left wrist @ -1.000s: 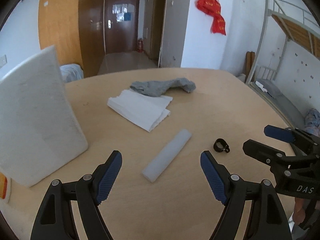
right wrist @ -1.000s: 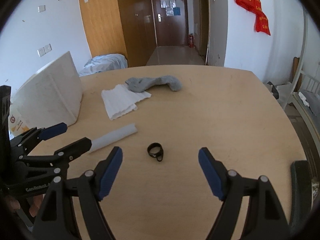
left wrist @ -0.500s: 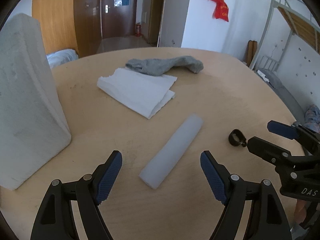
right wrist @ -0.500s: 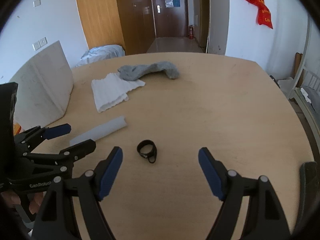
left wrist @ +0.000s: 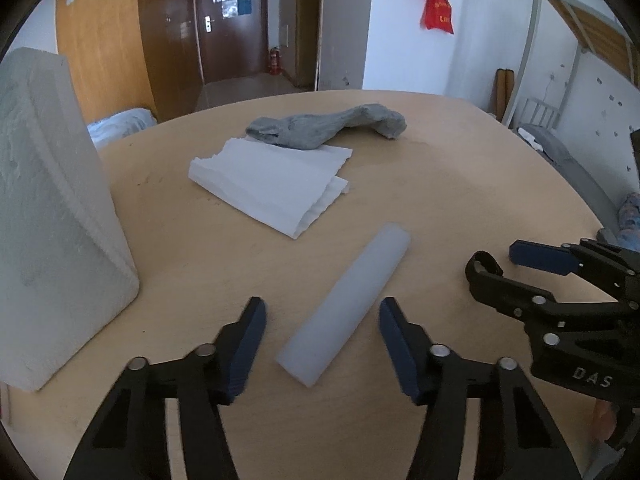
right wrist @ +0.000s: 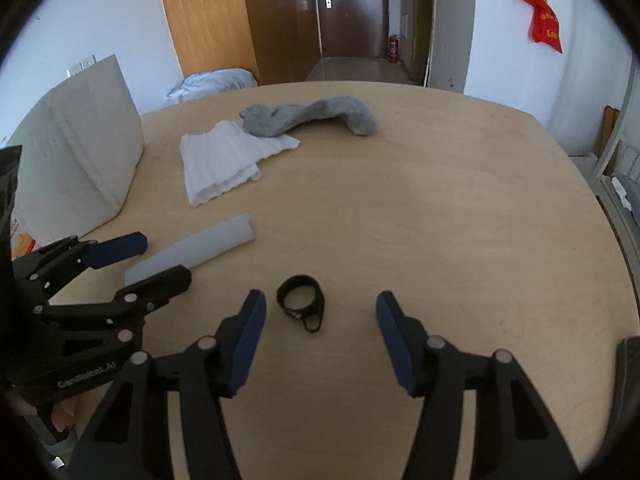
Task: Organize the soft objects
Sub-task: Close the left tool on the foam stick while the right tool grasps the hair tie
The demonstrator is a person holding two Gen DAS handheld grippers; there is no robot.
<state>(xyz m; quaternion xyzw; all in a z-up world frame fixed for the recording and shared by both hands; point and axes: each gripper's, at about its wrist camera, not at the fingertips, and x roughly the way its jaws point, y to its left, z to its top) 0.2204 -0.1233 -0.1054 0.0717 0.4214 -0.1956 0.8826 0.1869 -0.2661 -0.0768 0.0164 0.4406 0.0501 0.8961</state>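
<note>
Left wrist view: your left tongs (left wrist: 320,332) straddle the near end of one pale foam roll (left wrist: 348,304), lined up for a pinch; the jaws have just been closing, but the pads stand clear of it. One folded white cloth (left wrist: 272,188) and one grey sock (left wrist: 324,130) lie beyond on the counter (left wrist: 460,200).

Right wrist view: your right tongs (right wrist: 318,330), likewise narrowing, frame one black band (right wrist: 302,304), gripping nothing.

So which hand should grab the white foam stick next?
Probably the left. The left gripper already has the foam stick lying between its open fingers, which have just been closing, pads not yet touching. The right gripper is lined up on the black strap loop instead.
</note>
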